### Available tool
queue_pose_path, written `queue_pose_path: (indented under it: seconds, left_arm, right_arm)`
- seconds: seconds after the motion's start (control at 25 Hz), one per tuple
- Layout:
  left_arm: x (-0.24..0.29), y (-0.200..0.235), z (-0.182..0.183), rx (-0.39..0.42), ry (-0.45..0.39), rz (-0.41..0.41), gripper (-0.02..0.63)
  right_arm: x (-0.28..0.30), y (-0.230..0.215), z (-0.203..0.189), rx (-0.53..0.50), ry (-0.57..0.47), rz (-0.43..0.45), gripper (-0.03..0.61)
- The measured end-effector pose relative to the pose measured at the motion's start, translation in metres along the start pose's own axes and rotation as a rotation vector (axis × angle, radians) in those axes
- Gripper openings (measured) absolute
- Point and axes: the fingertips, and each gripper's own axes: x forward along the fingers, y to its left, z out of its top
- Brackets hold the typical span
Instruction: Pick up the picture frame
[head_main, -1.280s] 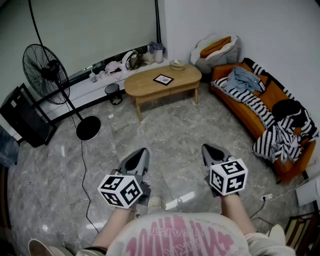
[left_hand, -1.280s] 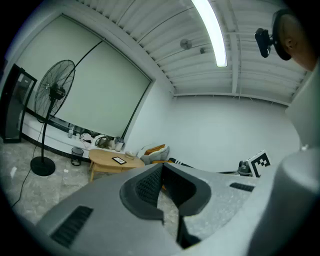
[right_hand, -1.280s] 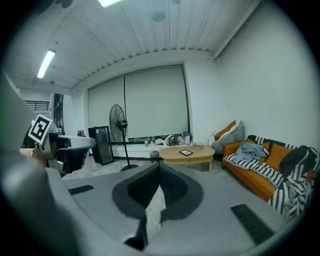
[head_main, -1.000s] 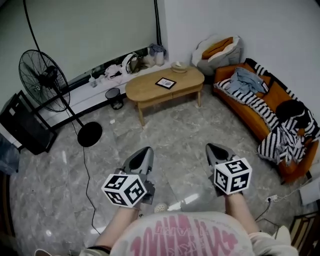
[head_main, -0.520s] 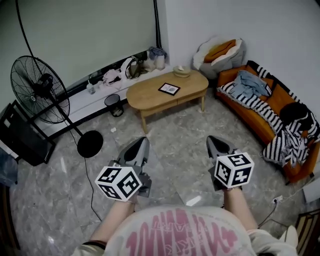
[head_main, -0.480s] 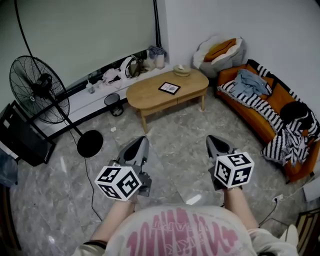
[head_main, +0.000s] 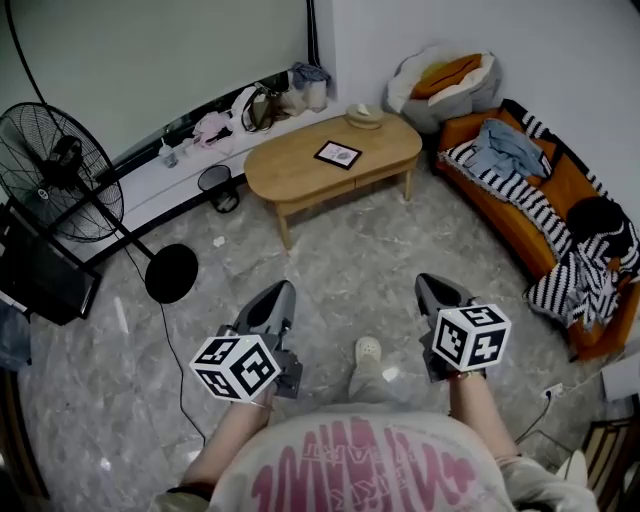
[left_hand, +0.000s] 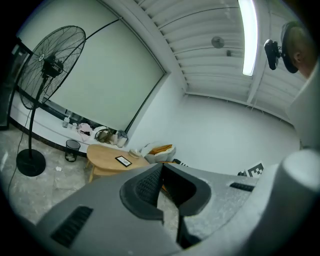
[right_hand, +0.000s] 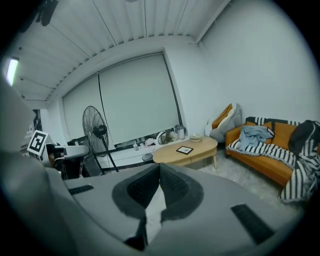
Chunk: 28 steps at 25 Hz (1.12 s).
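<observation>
Nearest to me, the person holds both tools out at waist height over a bare grey marble floor (head_main: 330, 250). The left gripper (head_main: 283, 291) is clenched tight with nothing in it, and the right gripper (head_main: 426, 284) is closed the same way, its jaws meeting at the tips on nothing. One pale shoe (head_main: 368, 351) shows on the tiles between the two. To the left, a tall black fan (head_main: 60, 170) stands on a round base, with a dark cabinet (head_main: 40, 275) just beside it against the wall. Further on, well apart from both tools, an oval wooden table (head_main: 290, 175) stands in the middle of the room. The picture frame (head_main: 338, 154) lies flat on its top, near the centre, and a small bowl (head_main: 365, 116) sits toward the far end. A small black bin (head_main: 213, 180) stands on the floor near the table's left end. Along the right wall runs an orange sofa (head_main: 560, 190) heaped with a striped blanket (head_main: 510, 205) and blue clothes (head_main: 505, 148). Cushions (head_main: 450, 80) are piled in the far corner, and odds and ends line the low ledge (head_main: 190, 150) under the big blind.
</observation>
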Motion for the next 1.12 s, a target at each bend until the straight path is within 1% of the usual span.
queue_pose_path:
  seconds: [0.2,0.4,0.64,0.8,0.92,1.04,1.12]
  left_arm:
    - [0.052,0.027,0.014,0.001,-0.007,0.035,0.003]
    - [0.12,0.053,0.037,-0.02,-0.029,0.073,0.003]
    - [0.205,0.07,0.081,-0.019,-0.095,0.081,0.003]
    - [0.241,0.075,0.1,-0.001,-0.14,0.089,0.003]
    - [0.255,0.082,0.103,0.01,-0.14,0.105,0.003]
    - [0.261,0.093,0.101,0.015,-0.119,0.129,0.003]
    - [0.266,0.102,0.098,0.005,-0.103,0.147,0.003]
  right_arm:
    - [0.062,-0.026,0.026,-0.025,0.013,0.026,0.005]
    - [0.132,-0.062,0.068,-0.042,0.034,0.062,0.005]
    - [0.208,-0.1,0.129,-0.1,0.035,0.116,0.005]
    - [0.24,-0.121,0.165,-0.131,0.001,0.142,0.005]
    - [0.257,-0.131,0.173,-0.132,-0.007,0.155,0.005]
    - [0.272,-0.137,0.164,-0.124,0.024,0.161,0.005]
    - [0.28,-0.142,0.156,-0.113,0.049,0.157,0.005]
